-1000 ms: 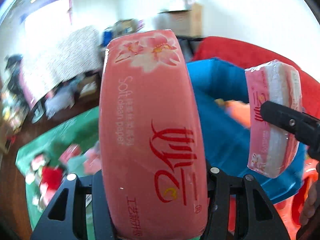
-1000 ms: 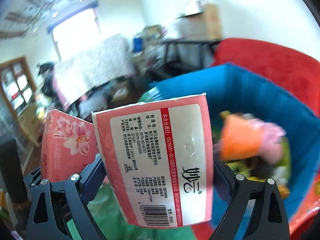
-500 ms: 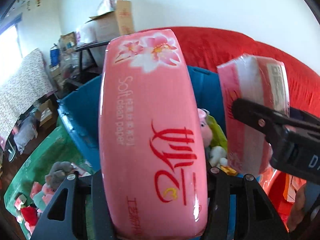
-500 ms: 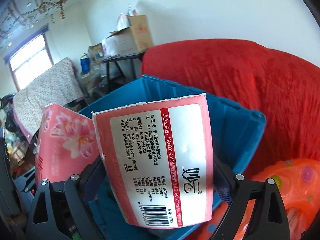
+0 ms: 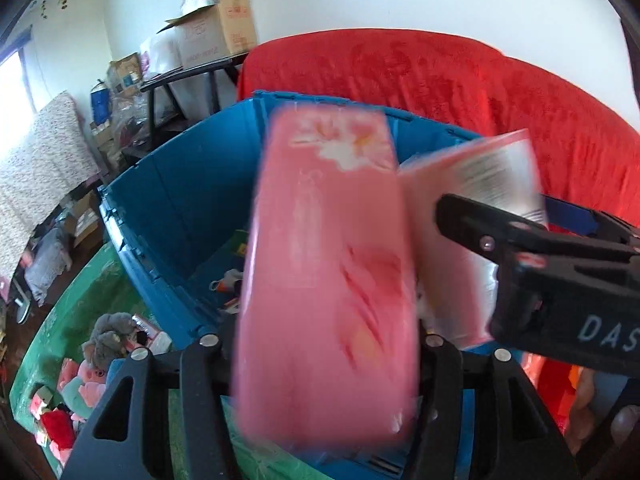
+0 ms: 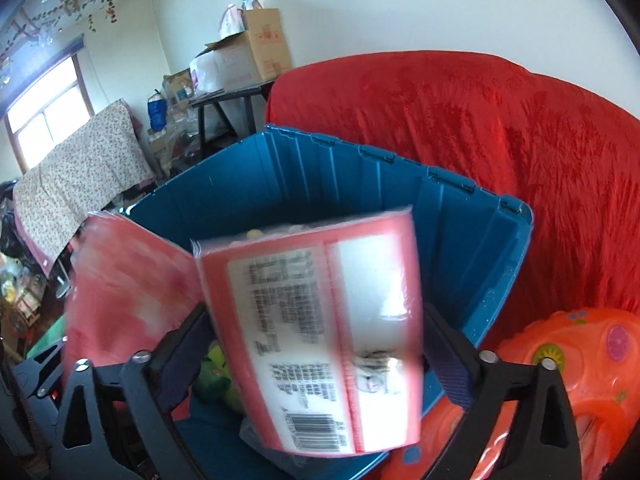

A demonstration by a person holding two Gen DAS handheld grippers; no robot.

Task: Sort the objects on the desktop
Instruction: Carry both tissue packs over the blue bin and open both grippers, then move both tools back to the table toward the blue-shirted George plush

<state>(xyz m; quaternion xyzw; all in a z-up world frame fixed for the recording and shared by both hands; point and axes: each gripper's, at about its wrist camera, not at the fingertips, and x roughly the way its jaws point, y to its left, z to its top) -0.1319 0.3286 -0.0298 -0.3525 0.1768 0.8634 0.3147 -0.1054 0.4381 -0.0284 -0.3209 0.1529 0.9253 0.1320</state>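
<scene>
A pink tissue pack (image 5: 324, 280) with a flower print is blurred between the fingers of my left gripper (image 5: 320, 340), whose jaws are opening; the pack is slipping loose over the blue bin (image 5: 176, 200). A second pink tissue pack (image 6: 320, 332), label and barcode side up, tilts blurred between the fingers of my right gripper (image 6: 316, 344), whose jaws are also opening, above the same blue bin (image 6: 360, 176). Each view shows the other pack beside its own: the label pack (image 5: 472, 216) and the flower pack (image 6: 128, 280). Soft toys lie at the bin's bottom.
A red blanket-covered sofa (image 6: 500, 140) rises behind the bin. An orange plastic toy (image 6: 560, 380) sits to its right. To the left a green-covered surface (image 5: 80, 320) carries plush toys and small boxes. Cardboard boxes (image 5: 216, 28) stack on a far table.
Both grippers have swung sideways from over the green surface to above the blue bin. Both packs, sharp and firmly held before, are now blurred and shifting between wider jaws.
</scene>
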